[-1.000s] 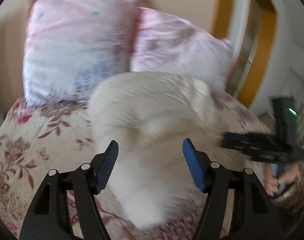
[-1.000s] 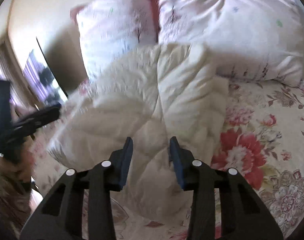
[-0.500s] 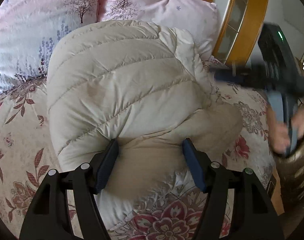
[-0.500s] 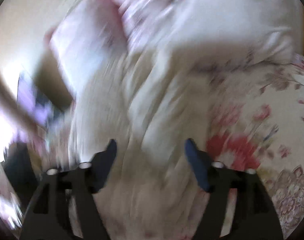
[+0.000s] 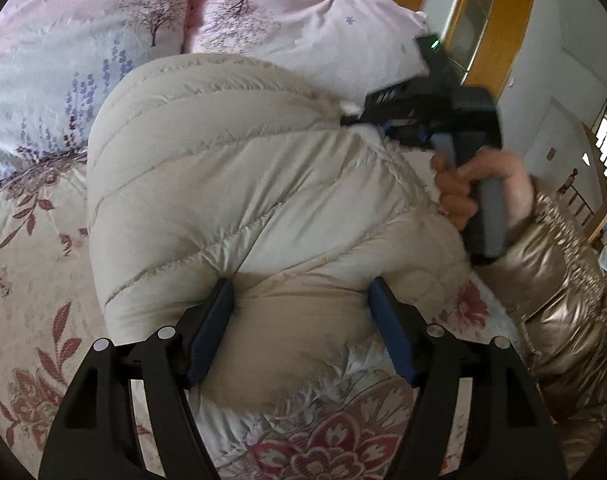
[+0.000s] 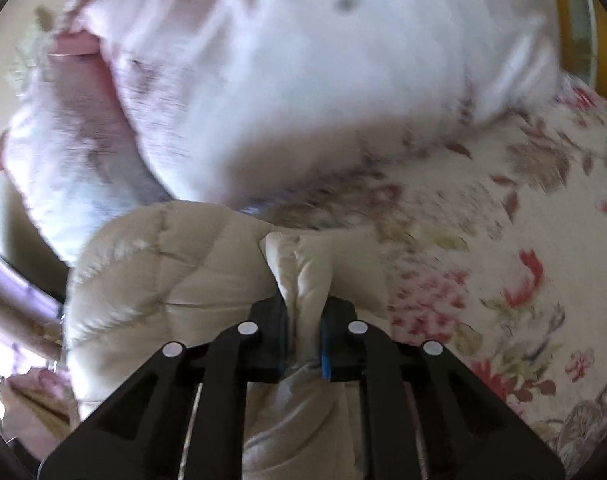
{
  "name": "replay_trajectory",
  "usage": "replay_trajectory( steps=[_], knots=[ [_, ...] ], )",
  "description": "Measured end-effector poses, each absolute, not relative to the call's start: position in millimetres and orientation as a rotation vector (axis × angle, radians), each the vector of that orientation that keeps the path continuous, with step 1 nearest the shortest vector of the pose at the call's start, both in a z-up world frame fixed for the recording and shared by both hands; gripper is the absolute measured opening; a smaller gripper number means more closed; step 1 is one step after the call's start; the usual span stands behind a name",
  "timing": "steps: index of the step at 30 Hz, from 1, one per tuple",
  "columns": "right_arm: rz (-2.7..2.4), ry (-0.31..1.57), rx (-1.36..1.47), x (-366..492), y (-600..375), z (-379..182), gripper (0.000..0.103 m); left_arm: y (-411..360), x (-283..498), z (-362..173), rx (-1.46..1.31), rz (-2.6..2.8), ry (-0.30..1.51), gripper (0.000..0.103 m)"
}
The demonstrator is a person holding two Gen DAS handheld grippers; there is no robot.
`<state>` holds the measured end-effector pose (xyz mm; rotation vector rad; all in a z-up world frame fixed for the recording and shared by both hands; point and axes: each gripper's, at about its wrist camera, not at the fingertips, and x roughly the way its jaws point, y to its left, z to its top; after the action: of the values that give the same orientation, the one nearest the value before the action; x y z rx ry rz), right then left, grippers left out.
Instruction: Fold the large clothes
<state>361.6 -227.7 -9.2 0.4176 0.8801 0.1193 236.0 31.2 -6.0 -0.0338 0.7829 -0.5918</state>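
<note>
Left tongs (image 5: 301, 312): jaws opening, set astride a fold of the cream quilted down jacket (image 5: 231, 184), blue pads beside the fabric, not pinching. Right tongs (image 6: 305, 332): jaws closing, pinching a ridge of the jacket's far edge. The jacket lies bunched on the floral bedspread (image 5: 31, 240), before two pink printed pillows (image 5: 83, 40). No legible writing. Right wrist view blurred; a gold sleeve (image 5: 559, 280) is cut off.
</note>
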Motion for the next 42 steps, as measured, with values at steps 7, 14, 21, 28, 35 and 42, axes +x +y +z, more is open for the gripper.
replay_trajectory(
  steps=[7, 14, 21, 28, 35, 42],
  knots=[
    [-0.029, 0.935, 0.363, 373, -229, -36, 0.013, 17, 244, -4, -0.032, -0.612, 0.779, 0.071],
    [-0.059, 0.893, 0.294, 354, -232, -23, 0.055, 5, 237, -2, 0.046, -0.575, 0.769, 0.088],
    [0.122, 0.698, 0.247, 276, -224, 26, 0.055, -10, 222, 0, 0.174, -0.503, 0.727, 0.102],
    [0.289, 0.747, 0.181, 252, -193, 29, 0.056, -10, 211, 4, 0.189, -0.461, 0.702, 0.102],
    [0.260, 0.962, 0.350, 287, -208, -37, 0.074, -3, 195, 13, 0.194, -0.418, 0.652, 0.102],
    [0.205, 0.919, 0.316, 276, -207, -27, 0.076, 11, 191, 21, 0.156, -0.337, 0.619, 0.102]
  ],
)
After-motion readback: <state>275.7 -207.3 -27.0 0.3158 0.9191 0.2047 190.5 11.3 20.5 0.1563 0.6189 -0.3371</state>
